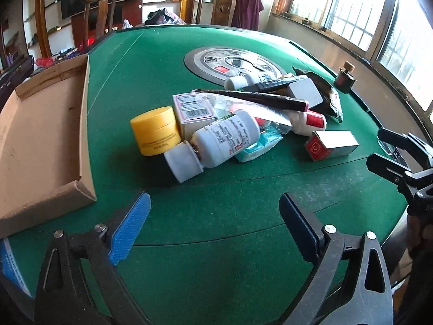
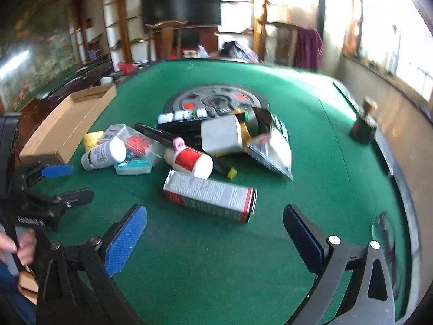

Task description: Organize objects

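Observation:
A pile of small items lies mid-table: a yellow jar (image 1: 155, 131), a white bottle (image 1: 216, 140) on its side, a pink-labelled box (image 1: 193, 111), a dark pen (image 1: 251, 98), a red-labelled bottle (image 1: 311, 120), a grey block (image 1: 305, 90) and a red-and-white carton (image 1: 331, 144). The carton (image 2: 209, 195) lies closest ahead of my right gripper (image 2: 215, 216), which is open and empty. My left gripper (image 1: 215, 204) is open and empty, just short of the white bottle. An empty cardboard tray (image 1: 40, 146) sits at the left.
The green felt table (image 1: 216, 243) has a round control panel (image 1: 232, 63) in its centre. A small dark bottle (image 1: 344, 77) stands at the far right edge. Chairs and a window ledge lie beyond the table.

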`<state>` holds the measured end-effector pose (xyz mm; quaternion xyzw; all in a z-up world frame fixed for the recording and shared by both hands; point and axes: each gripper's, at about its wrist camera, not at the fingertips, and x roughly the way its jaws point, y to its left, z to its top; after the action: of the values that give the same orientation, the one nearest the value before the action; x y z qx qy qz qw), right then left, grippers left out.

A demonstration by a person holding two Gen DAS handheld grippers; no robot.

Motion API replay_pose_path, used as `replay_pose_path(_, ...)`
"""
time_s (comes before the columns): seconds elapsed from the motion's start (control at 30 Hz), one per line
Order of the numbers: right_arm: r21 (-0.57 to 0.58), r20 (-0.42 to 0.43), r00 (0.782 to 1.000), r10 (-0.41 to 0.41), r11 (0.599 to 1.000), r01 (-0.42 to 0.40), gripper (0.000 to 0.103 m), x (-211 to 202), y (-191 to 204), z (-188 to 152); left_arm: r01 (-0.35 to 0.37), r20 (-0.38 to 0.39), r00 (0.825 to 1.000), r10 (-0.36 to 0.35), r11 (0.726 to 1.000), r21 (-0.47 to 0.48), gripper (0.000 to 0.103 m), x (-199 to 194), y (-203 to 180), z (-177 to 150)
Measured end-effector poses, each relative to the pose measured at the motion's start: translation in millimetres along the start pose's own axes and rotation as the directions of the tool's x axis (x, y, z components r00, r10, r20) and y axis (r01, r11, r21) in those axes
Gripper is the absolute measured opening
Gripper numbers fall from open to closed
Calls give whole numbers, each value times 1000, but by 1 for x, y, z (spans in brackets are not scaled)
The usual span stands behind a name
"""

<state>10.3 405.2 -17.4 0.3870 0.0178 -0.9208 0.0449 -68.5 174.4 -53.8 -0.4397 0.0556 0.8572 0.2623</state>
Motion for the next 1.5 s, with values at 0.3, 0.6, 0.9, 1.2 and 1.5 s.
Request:
replay_pose_path(0.3, -232, -130, 987, 96, 965, -124, 75, 51, -3, 19, -13, 22, 1000, 12, 999, 41, 97, -5, -6, -3)
replay_pose_path(0.6, -220, -237, 959, 152, 954, -205, 26, 44, 11, -6, -2, 21, 1000, 1, 999, 40, 97, -5, -6, -2)
replay_pose_path(0.9, -143, -195, 971, 141, 975, -171, 26, 54, 19, -1, 17, 29, 999, -19, 999, 39, 97, -7, -5, -3)
replay_pose_path(1.2, 98, -70, 955, 288, 955, -281, 26, 38, -9, -13, -47, 64, 997, 37, 986, 158, 75, -23, -1, 21)
replay_pose_path(1.5, 222, -38, 932, 360, 913, -343, 26, 35, -18, -20, -43, -22, 998, 57, 916, 399, 59, 5, -24, 42)
